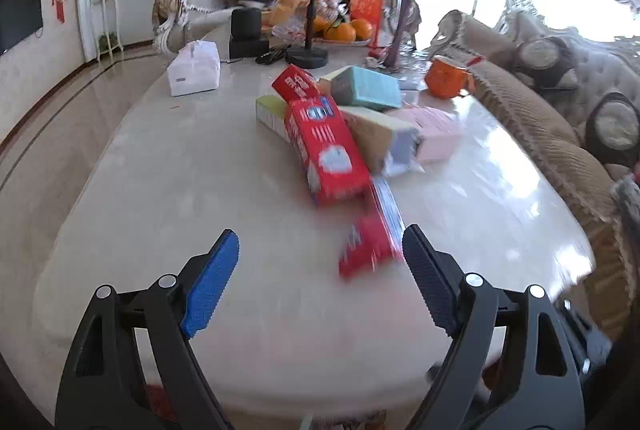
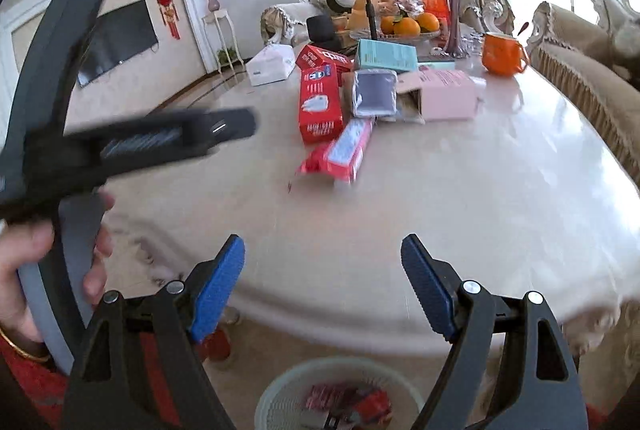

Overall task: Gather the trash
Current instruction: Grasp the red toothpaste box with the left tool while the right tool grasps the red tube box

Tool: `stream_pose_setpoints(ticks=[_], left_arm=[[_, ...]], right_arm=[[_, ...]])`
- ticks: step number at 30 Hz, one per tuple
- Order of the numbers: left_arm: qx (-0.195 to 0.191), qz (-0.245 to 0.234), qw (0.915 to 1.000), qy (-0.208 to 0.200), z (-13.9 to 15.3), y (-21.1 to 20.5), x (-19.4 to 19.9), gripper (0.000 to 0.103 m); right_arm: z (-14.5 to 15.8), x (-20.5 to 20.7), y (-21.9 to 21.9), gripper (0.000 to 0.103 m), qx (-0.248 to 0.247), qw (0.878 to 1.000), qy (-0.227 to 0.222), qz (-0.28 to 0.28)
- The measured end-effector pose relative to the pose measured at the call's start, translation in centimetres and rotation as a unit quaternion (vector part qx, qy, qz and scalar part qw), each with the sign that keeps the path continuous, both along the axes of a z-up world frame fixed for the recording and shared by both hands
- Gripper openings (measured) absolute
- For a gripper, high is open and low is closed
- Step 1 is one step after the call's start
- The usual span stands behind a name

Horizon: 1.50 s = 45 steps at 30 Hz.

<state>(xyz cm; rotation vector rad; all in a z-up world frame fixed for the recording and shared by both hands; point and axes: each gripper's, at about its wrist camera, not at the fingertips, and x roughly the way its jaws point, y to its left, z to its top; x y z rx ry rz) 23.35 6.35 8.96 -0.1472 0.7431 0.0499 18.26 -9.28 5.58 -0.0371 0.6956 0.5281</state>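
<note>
1. My left gripper [image 1: 320, 258] hangs low over the near edge of the glossy cream marble table [image 1: 160, 190], its black jaws spread wide and holding nothing, blue pad on the left finger.
2. Just beyond its right finger lies a long, narrow red carton [image 1: 372, 238], blurred, its near end pointing at the gap; I cannot tell whether the finger touches it.
3. Further in sits the heap of trash: a large red box [image 1: 328, 146], a teal box [image 1: 368, 88] behind it, a pale pink box [image 1: 436, 130] to the right.
4. My right gripper [image 2: 322, 262] hovers at the near table edge as well, fingers released and wide apart, nothing between them.
5. From the right wrist I see my left hand [image 2: 24, 270] at the near left, curled round the grey handle of the other tool, which reaches across toward the heap.
6. Below the right gripper, off the table's near edge, stands a white mesh wastebasket [image 2: 280, 390] with red packaging already inside.
7. An orange mug [image 2: 502, 56] stands at the far right, well apart from the heap.
</note>
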Motion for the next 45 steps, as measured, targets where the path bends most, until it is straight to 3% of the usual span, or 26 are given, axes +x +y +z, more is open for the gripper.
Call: stream_pose_setpoints(ticks=[6, 15, 25, 32, 36, 38, 40, 42, 45], left_arm=[[0.014, 0.002, 0.9984, 0.055, -1.2, 0.2, 7.3, 0.082], [0.000, -0.015, 0.9951, 0.098, -3.4, 0.6, 12.6, 0.082], [0.013, -0.004, 0.9912, 0.131, -4.4, 1.5, 15.0, 0.082], [-0.049, 0.027, 0.9874, 0.148, -5.6, 2.8, 16.5, 0.082], [-0.058, 0.034, 0.9881, 0.138, -5.6, 3.0, 16.6, 0.082], [-0.056, 0.039, 0.9893, 0.129, -5.5, 3.3, 16.3, 0.082], [-0.061, 0.031, 0.9900, 0.123, -5.6, 3.6, 15.9, 0.079], [-0.072, 0.011, 0.9906, 0.116, -5.5, 3.9, 15.4, 0.063], [-0.052, -0.006, 0.9923, 0.113, -5.0, 3.8, 14.4, 0.060]], right_arm=[[-0.9, 3.9, 1.6, 0.076, -0.020, 1.000, 0.011, -0.006], [-1.3, 7.6, 2.7, 0.076, -0.025, 0.999, 0.038, -0.017], [-1.5, 10.8, 2.4, 0.076, -0.053, 0.996, 0.049, -0.044], [-2.1, 11.8, 2.1, 0.076, -0.053, 0.996, 0.061, -0.044], [-2.2, 11.8, 2.4, 0.076, -0.064, 0.996, 0.056, -0.035], [-2.1, 11.8, 2.7, 0.072, -0.076, 0.995, 0.052, -0.027], [-2.2, 11.7, 2.9, 0.051, -0.088, 0.995, 0.046, -0.022], [-2.1, 11.4, 3.0, 0.037, -0.103, 0.994, 0.037, -0.020], [-2.0, 10.9, 2.4, 0.033, -0.084, 0.995, 0.044, -0.007]])
